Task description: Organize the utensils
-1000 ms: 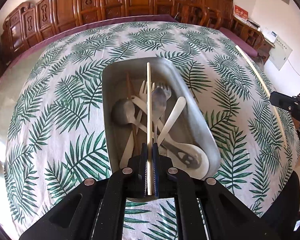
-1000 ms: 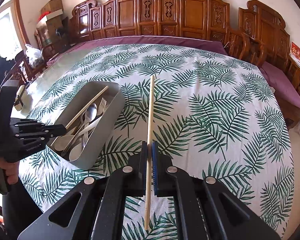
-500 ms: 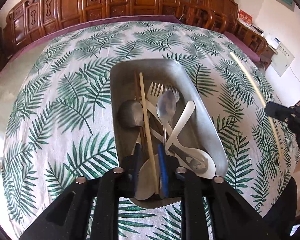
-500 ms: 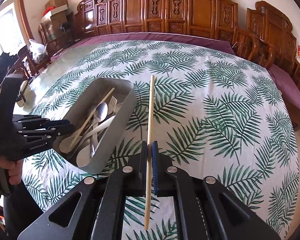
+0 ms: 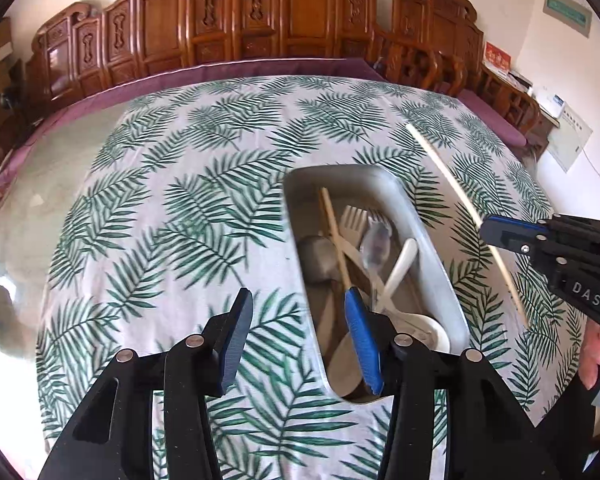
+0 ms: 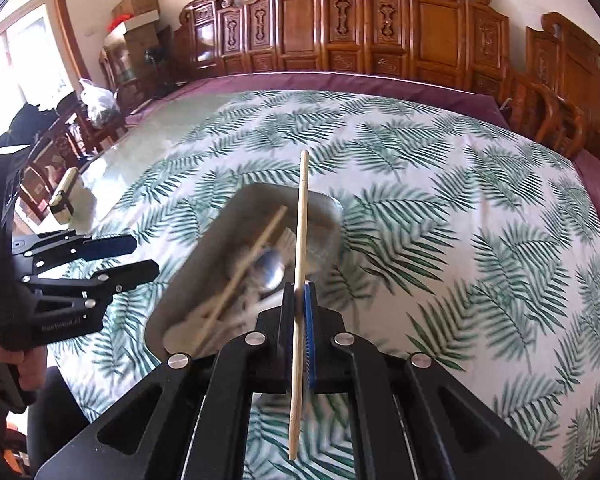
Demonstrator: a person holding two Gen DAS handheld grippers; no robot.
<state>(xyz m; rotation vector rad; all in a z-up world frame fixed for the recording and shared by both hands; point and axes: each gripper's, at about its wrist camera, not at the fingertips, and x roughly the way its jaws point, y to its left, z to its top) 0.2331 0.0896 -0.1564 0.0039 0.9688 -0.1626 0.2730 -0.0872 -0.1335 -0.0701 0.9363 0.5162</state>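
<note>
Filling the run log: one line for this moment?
left claw: opening, empty | right claw: shut on chopstick | second chopstick: in tray

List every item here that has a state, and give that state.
left gripper: fingers opening, nothing between them
right gripper: shut on the held chopstick
held chopstick: clamped, raised over the tray
loose chopstick: lying in the tray, leaning on its far end
metal tray: on the tablecloth, holding spoons and a fork
tablecloth: spread flat
</note>
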